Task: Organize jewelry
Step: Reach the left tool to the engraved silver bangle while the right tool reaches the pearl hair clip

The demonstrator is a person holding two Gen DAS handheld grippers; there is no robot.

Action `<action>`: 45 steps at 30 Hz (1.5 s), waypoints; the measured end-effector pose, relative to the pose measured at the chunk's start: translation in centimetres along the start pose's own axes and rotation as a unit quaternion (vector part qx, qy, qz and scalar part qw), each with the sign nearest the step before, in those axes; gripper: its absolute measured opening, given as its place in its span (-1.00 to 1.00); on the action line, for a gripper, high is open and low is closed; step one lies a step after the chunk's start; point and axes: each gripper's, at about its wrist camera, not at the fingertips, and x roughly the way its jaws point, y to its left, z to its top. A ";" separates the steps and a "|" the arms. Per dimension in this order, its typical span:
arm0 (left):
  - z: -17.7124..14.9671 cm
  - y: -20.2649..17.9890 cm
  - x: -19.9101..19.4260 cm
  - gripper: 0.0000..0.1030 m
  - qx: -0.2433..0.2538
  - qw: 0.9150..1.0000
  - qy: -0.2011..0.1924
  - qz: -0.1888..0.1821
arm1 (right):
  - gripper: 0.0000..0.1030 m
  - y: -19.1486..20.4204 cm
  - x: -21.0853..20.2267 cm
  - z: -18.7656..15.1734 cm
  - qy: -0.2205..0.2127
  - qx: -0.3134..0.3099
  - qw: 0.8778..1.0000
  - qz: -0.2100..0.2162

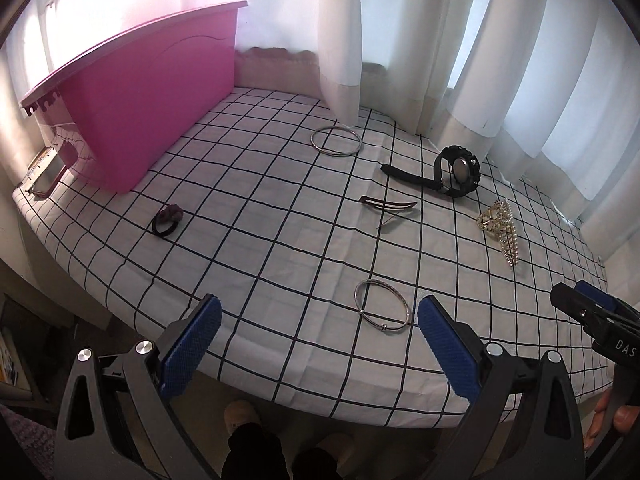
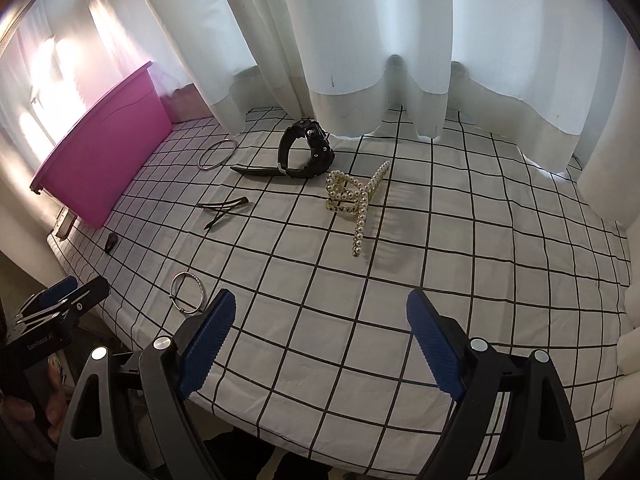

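Note:
Jewelry lies spread on a checked cloth. A silver bangle (image 1: 382, 307) (image 2: 188, 293) lies nearest the front edge. A second bangle (image 1: 336, 141) (image 2: 216, 154) lies far back. A black watch (image 1: 452, 173) (image 2: 302, 150), a dark hair clip (image 1: 387, 206) (image 2: 224, 208), a pearl claw clip (image 1: 502, 232) (image 2: 356, 204) and a dark hair tie (image 1: 168, 220) (image 2: 111, 241) lie between. A pink box (image 1: 148, 116) (image 2: 104, 160) stands at back left. My left gripper (image 1: 320, 344) is open and empty, just short of the near bangle. My right gripper (image 2: 320, 344) is open and empty over the front of the cloth.
White curtains (image 2: 360, 40) hang along the back of the table and touch the cloth. The table's front edge (image 1: 320, 392) runs just under both grippers. A small framed object (image 1: 44, 176) lies left of the pink box. A white cushion (image 2: 628, 320) sits at the right.

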 end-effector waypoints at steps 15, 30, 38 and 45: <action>-2.2 -4.2 4.6 0.88 0.048 0.998 -0.022 -0.021 | 0.62 -2.1 5.3 0.7 -0.026 0.008 1.000 -0.008; -2.8 -4.4 7.7 0.88 0.001 1.000 -0.007 0.017 | 0.62 -1.7 8.9 2.5 -0.023 -0.015 0.999 -0.036; -2.9 -5.1 8.4 0.88 0.001 0.998 -0.019 0.061 | 0.62 -1.5 10.4 3.6 -0.017 -0.032 0.998 -0.059; -3.1 -5.4 8.5 0.90 -0.018 0.996 -0.039 0.084 | 0.62 -1.3 11.5 4.8 -0.010 -0.045 0.996 -0.081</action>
